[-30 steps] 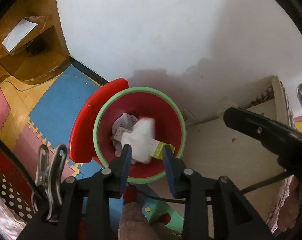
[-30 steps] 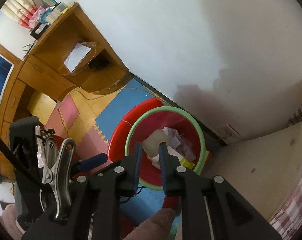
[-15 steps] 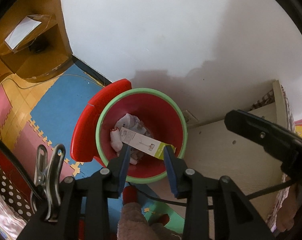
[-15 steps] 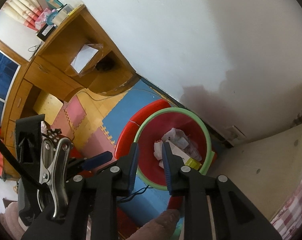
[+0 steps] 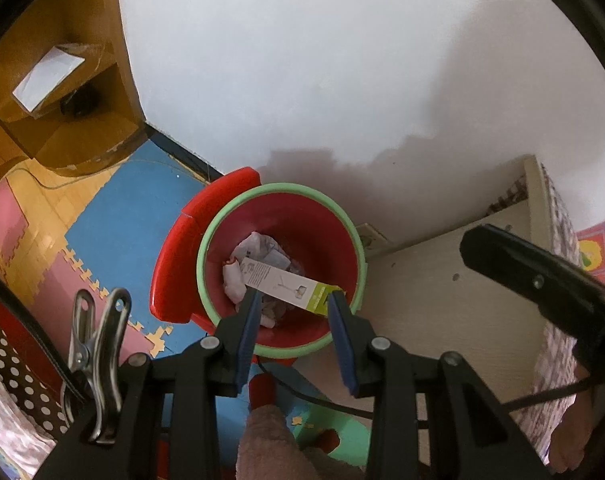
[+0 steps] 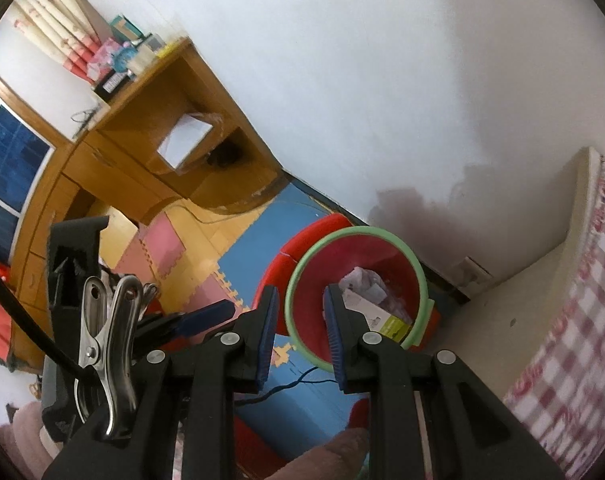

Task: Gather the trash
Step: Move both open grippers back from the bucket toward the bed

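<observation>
In the left wrist view, the white crumpled wad that hung over the red plastic bin with the green rim (image 5: pixel 279 196) a second ago is gone from sight, uncovering the long white carton with a yellow-green end (image 5: pixel 286 282) lying on the crumpled paper inside. The right tongs (image 6: pixel 299 322), which pinched a pale wad then, now stand apart and empty. In the right wrist view the bin sits further right in the frame.

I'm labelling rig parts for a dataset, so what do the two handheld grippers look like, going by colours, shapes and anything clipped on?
Both the left gripper and right gripper have angular black frames with silver round fasteners and two straight fingers faced with blue pads. A shiny metal spring clip sits at each one's left side, holding a black cable.
</observation>
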The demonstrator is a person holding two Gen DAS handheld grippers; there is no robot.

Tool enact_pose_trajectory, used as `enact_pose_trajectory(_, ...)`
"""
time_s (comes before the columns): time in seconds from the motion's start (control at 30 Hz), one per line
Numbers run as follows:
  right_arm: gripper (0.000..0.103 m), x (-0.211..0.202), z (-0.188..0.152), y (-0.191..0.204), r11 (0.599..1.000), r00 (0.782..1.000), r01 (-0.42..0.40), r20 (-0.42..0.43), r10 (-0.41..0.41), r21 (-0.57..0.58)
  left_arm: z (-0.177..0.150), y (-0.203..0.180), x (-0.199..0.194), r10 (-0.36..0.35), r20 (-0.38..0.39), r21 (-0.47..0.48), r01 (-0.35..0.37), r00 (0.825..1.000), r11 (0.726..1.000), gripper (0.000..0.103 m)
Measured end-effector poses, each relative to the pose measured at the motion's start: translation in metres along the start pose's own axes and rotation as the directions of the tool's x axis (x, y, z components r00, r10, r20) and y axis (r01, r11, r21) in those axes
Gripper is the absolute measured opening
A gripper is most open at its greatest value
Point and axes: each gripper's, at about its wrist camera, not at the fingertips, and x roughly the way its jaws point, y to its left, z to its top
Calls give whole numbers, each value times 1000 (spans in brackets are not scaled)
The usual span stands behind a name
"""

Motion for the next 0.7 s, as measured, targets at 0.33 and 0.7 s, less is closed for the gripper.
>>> enact_pose_trajectory(0.33, 25, -70, -39, 26, 998, 995, -44, 93, 47, -33, -13, -18, -57, 2, 94, 33, -6, 996, 999, 36)
enact_pose_trajectory(0.7, 25, -153, -94, 40, 994, 973, -98, 203, 106, -50, -52, -57, -114, 18, 167, 99, -35, 986, 994, 36)
